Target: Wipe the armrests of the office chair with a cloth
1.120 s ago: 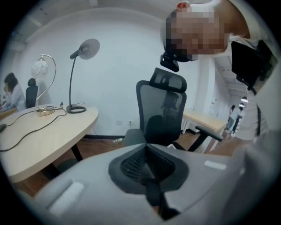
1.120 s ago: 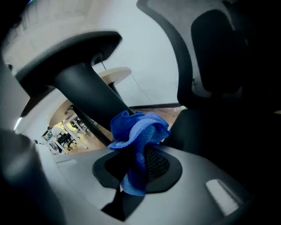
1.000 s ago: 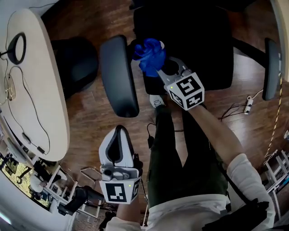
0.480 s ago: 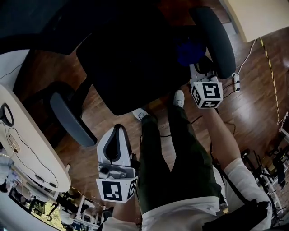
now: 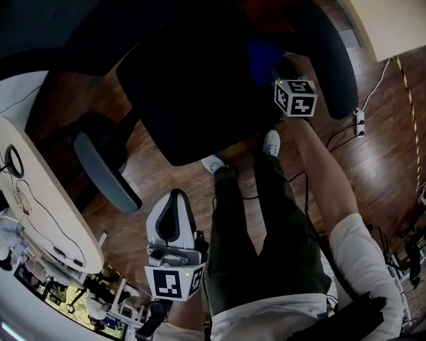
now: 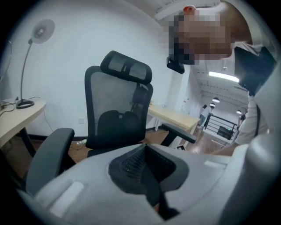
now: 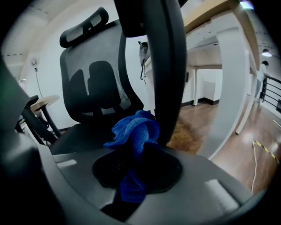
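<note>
The black office chair [image 5: 193,86] stands in front of me, its seat dark in the head view. My right gripper [image 5: 274,70] is shut on a bunched blue cloth [image 5: 263,52] at the inner side of the chair's right armrest [image 5: 319,53]. In the right gripper view the blue cloth [image 7: 134,132] sticks out of the gripper [image 7: 131,176] right beside the armrest [image 7: 164,66]; whether they touch I cannot tell. My left gripper [image 5: 174,196] hangs low near my legs, shut and empty, away from the left armrest [image 5: 106,170]. The left gripper view shows that gripper [image 6: 147,176] facing the chair [image 6: 116,110].
A white desk [image 5: 46,200] with cables and a lamp base lies at the left. Another desk corner [image 5: 393,20] is at the top right, with a power strip [image 5: 359,118] and cords on the wooden floor. My legs and shoes [image 5: 213,164] stand under the seat's front.
My right gripper carried the blue cloth from beside the left armrest across the seat to the right armrest. The left gripper stayed low and shut.
</note>
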`<action>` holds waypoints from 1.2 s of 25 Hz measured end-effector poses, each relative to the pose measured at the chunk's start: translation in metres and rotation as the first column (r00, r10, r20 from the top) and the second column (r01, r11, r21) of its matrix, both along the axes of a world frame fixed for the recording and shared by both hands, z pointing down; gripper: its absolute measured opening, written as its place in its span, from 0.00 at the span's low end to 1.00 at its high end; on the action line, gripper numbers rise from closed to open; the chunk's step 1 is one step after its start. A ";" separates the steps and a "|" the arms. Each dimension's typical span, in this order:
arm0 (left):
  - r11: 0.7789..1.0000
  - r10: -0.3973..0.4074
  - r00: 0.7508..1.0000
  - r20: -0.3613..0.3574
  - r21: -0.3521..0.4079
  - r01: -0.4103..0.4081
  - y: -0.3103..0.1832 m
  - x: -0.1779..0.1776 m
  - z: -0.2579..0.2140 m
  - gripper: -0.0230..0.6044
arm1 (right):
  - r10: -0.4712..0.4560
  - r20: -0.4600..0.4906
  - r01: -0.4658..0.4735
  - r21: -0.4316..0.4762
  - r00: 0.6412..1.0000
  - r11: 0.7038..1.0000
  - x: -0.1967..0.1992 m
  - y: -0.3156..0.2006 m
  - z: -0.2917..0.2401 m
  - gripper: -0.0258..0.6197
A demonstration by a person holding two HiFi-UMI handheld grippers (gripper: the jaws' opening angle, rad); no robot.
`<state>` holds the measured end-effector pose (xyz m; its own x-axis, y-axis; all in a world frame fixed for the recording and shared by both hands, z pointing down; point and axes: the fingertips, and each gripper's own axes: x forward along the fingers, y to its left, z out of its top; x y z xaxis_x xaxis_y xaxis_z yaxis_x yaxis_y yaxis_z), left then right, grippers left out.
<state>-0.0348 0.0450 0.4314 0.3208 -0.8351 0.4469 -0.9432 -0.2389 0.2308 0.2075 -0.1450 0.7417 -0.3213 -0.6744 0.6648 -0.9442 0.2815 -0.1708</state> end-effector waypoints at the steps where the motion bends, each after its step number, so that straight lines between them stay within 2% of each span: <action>1: 1.000 -0.014 1.000 0.000 0.001 0.014 0.001 -0.002 0.001 0.03 | -0.016 -0.001 0.016 0.009 1.000 1.000 -0.002 -0.001 -0.005 0.16; 3: 0.999 -0.042 0.999 0.000 0.012 0.042 0.002 -0.006 0.001 0.04 | -0.050 0.022 0.049 0.026 0.999 0.998 -0.014 0.007 -0.024 0.16; 5: 0.996 -0.077 0.997 0.000 0.043 0.077 0.000 -0.010 -0.008 0.03 | -0.110 0.106 0.106 0.039 0.988 0.994 -0.040 0.036 -0.055 0.15; 7: 0.989 -0.114 0.993 0.014 0.095 0.112 -0.009 -0.015 -0.030 0.04 | -0.222 0.197 0.206 0.097 0.955 0.974 -0.071 0.074 -0.112 0.15; 8: 0.985 -0.126 0.992 0.026 0.124 0.122 -0.015 -0.018 -0.049 0.04 | -0.272 0.239 0.242 0.145 0.932 0.959 -0.082 0.091 -0.154 0.15; 10: 0.977 -0.131 0.991 0.040 0.175 0.122 -0.022 -0.021 -0.100 0.03 | -0.324 0.311 0.255 0.243 0.893 0.936 -0.091 0.116 -0.259 0.15; 13: 0.965 -0.122 0.991 0.047 0.240 0.107 -0.026 -0.020 -0.195 0.04 | -0.333 0.332 0.194 0.388 0.883 0.901 -0.078 0.120 -0.424 0.15; 15: 0.950 -0.123 0.991 0.051 0.296 0.103 -0.029 -0.017 -0.260 0.04 | -0.357 0.279 0.185 0.495 0.891 0.849 -0.069 0.117 -0.521 0.15; 16: 0.936 -0.128 0.991 0.048 0.335 0.105 -0.032 -0.016 -0.293 0.03 | -0.379 0.248 0.193 0.548 0.891 0.814 -0.069 0.116 -0.565 0.15; 19: 0.881 -0.135 0.990 0.036 0.461 0.104 -0.039 -0.012 -0.381 0.03 | -0.476 0.146 0.249 0.700 0.867 0.669 -0.083 0.117 -0.673 0.16; 20: 0.866 -0.129 0.991 0.038 0.492 0.094 -0.039 -0.008 -0.402 0.03 | -0.497 0.123 0.261 0.729 0.859 0.632 -0.087 0.121 -0.696 0.15; 22: 0.846 -0.130 0.990 0.060 0.527 0.079 -0.033 0.001 -0.424 0.03 | -0.517 0.107 0.268 0.756 0.850 0.597 -0.087 0.128 -0.721 0.16; 25: 0.841 -0.182 0.979 0.093 0.531 0.106 -0.017 0.004 -0.426 0.04 | -0.528 0.122 0.266 0.757 0.841 0.597 -0.076 0.132 -0.723 0.16; 30: 0.868 -0.273 0.954 0.127 0.461 0.187 0.017 -0.015 -0.396 0.03 | -0.540 0.202 0.283 0.676 0.817 0.681 -0.072 0.128 -0.692 0.16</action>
